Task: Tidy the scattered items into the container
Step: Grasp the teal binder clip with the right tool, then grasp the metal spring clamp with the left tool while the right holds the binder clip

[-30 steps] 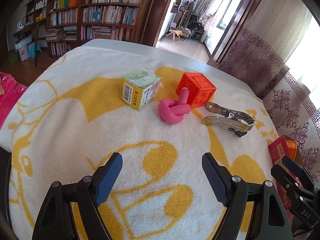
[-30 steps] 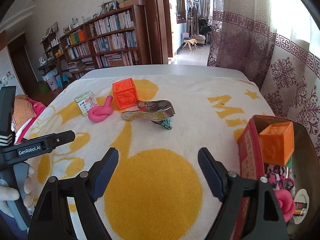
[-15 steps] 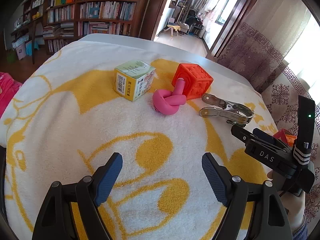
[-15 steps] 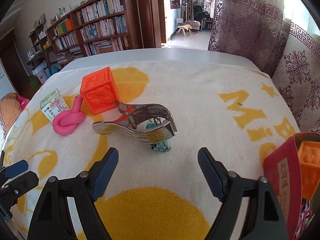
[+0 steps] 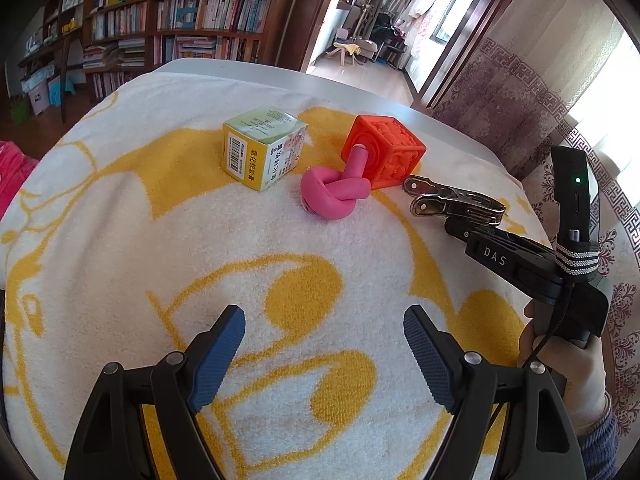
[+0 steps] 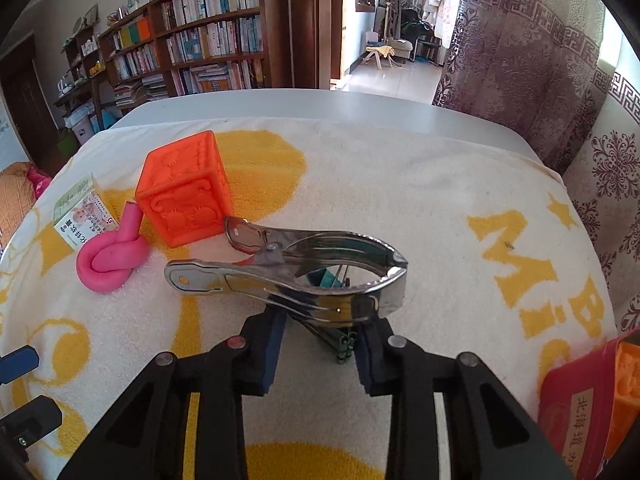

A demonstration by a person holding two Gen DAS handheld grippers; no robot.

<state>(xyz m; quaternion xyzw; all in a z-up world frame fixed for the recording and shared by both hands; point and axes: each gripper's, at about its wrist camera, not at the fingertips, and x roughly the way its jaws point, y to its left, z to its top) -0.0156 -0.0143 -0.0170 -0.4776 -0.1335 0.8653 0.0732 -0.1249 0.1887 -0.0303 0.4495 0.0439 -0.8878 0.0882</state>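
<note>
Right gripper [image 6: 320,354] down on yellow-and-white towel [image 6: 420,208], jaws just closing around big metal clip [image 6: 288,276]; pads hidden under clip, contact unclear. Left gripper [image 5: 324,344] wide open, empty, above towel. Orange cube [image 6: 184,192], pink knot toy [image 6: 110,260], small box [image 6: 82,212] clustered just beyond. Red container [image 6: 580,404] at right edge. Bookshelves [image 6: 192,52], patterned curtain [image 6: 520,48] behind table.

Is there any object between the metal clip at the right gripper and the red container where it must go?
Nothing visible does. The right gripper has just been closing around the metal clip; only bare towel lies between it and the red container on the right.
</note>
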